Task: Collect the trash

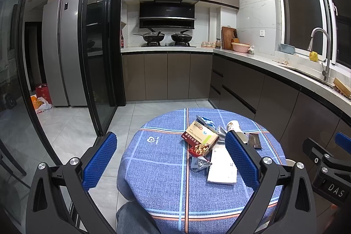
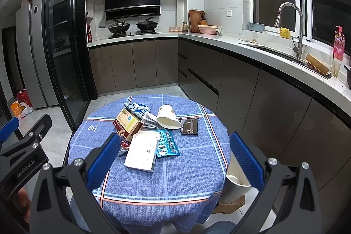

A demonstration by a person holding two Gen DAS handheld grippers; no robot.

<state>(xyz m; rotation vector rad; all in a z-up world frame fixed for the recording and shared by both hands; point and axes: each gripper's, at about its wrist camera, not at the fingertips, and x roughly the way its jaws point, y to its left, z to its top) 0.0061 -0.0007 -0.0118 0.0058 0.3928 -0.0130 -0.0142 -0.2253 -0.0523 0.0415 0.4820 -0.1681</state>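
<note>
Trash lies on a round table with a blue checked cloth [image 2: 153, 181]: a white box [image 2: 142, 152], a medicine carton [image 2: 126, 122], a tipped paper cup [image 2: 167, 117], a blister pack [image 2: 167, 144], a dark wrapper [image 2: 190, 126], a blue-white packet [image 2: 137, 108] and a nut packet [image 1: 198, 149]. My left gripper [image 1: 171, 144] is open and empty above the table's near side. My right gripper [image 2: 175, 146] is open and empty, raised above the white box. The carton [image 1: 200, 135] and cup [image 1: 234, 126] also show in the left wrist view.
A white bin [image 2: 235, 185] stands on the floor at the table's right edge. Kitchen cabinets and a counter with a sink [image 2: 274, 52] run along the right. A glass sliding door [image 2: 63, 36] stands at left. My knee [image 1: 131, 218] is under the table's near edge.
</note>
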